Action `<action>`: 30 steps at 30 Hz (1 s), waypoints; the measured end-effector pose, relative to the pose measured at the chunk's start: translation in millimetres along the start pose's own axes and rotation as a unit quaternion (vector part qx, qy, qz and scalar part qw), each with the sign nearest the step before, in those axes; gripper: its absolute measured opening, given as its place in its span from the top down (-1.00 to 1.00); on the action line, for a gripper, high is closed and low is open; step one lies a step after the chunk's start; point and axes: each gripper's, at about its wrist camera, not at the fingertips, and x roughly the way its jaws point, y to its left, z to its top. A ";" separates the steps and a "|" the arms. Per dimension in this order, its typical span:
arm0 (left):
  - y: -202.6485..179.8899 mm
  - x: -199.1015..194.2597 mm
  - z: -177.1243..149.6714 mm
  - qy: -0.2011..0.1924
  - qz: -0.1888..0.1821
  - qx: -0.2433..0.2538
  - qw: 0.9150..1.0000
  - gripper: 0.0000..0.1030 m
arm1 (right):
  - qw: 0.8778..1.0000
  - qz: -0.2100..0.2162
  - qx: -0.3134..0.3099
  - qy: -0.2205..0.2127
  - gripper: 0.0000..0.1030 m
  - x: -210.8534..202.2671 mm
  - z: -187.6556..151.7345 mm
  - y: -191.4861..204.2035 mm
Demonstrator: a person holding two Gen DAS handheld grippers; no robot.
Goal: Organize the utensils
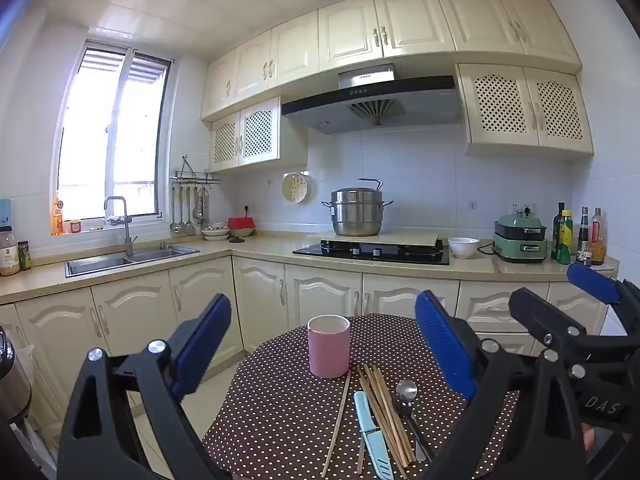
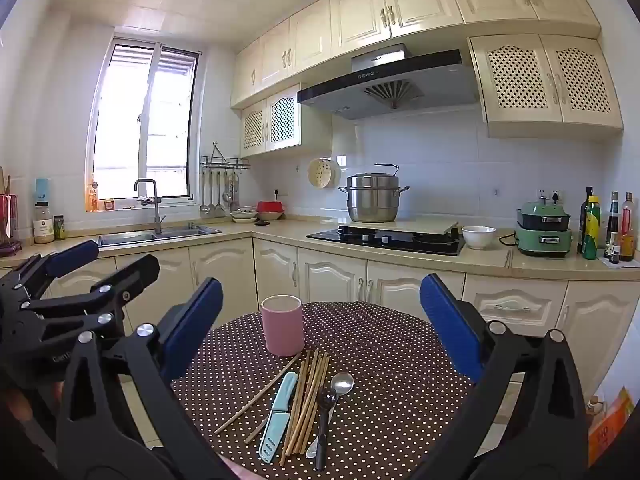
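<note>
A pink cup (image 1: 328, 346) stands upright on a round table with a brown polka-dot cloth (image 1: 280, 408); it also shows in the right wrist view (image 2: 282, 324). In front of it lie several wooden chopsticks (image 1: 386, 412), a light blue knife (image 1: 372, 432), a silver spoon (image 1: 407, 392) and a dark utensil (image 2: 322, 420). My left gripper (image 1: 324, 344) is open and empty, held above the table's near side. My right gripper (image 2: 322, 320) is open and empty beside it, and shows at the right of the left wrist view (image 1: 560, 300).
Cream kitchen cabinets (image 1: 260, 292) run behind the table. On the counter are a sink (image 1: 120, 258), a hob (image 1: 372, 252) with a steel pot (image 1: 357, 212), a white bowl (image 1: 463, 247), a green cooker (image 1: 519, 240) and bottles (image 1: 576, 236).
</note>
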 end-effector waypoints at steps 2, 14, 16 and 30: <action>0.0 -0.1 0.2 0.000 -0.001 0.000 1.000 -0.78 | 1.000 0.000 0.001 -0.001 -0.88 0.1 -0.1 0.0; 1.5 -1.6 1.6 0.002 -0.002 -0.002 1.000 -0.78 | 1.000 0.000 0.002 0.005 -0.88 -2.1 2.1 -6.8; 1.4 -1.8 1.9 0.003 -0.002 -0.002 1.000 -0.78 | 1.000 -0.001 0.003 0.005 -0.88 -2.4 3.3 -9.6; -1.1 -2.3 -0.5 0.004 -0.002 0.000 1.000 -0.78 | 1.000 -0.002 0.005 0.009 -0.88 -0.9 -0.5 -3.7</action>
